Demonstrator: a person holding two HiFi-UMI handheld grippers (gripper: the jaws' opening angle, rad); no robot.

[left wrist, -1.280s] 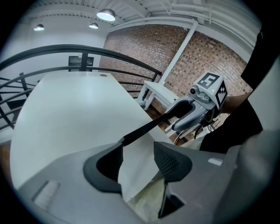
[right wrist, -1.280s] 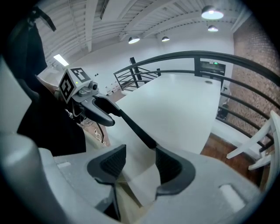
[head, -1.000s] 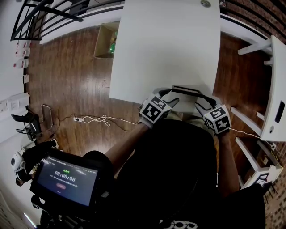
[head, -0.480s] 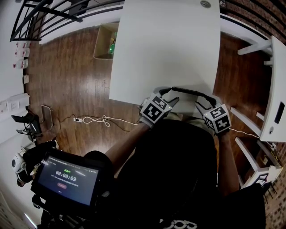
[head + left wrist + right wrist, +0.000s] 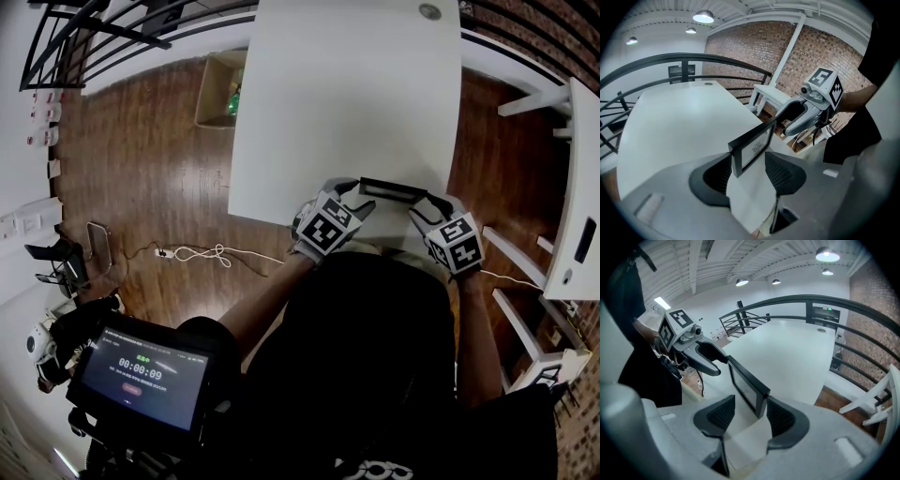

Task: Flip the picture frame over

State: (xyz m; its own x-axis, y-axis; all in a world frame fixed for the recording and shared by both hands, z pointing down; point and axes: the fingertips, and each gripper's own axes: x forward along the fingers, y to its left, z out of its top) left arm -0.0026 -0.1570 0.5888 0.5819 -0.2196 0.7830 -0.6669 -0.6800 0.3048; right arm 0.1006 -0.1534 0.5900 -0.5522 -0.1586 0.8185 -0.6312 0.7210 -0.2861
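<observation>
A black picture frame (image 5: 392, 190) stands on its long edge at the near edge of the white table (image 5: 347, 94), thin and dark from above. My left gripper (image 5: 361, 195) is at its left end and my right gripper (image 5: 424, 202) at its right end. In the left gripper view the frame (image 5: 752, 145) has its corner between the jaws of the left gripper (image 5: 747, 164), against one pad with a gap to the other. The right gripper view shows the same: the frame (image 5: 747, 383) sits loosely in the right gripper (image 5: 751, 408). Both grippers are open.
A cardboard box (image 5: 220, 86) stands on the wooden floor left of the table, and a white cable (image 5: 202, 251) lies nearer to me. White furniture (image 5: 572, 187) is at the right. A dark railing (image 5: 806, 301) runs beyond the table's far end.
The frame has tipped from a slant that showed its pale face to standing on edge. Both grippers have shifted a little away from me with it.
</observation>
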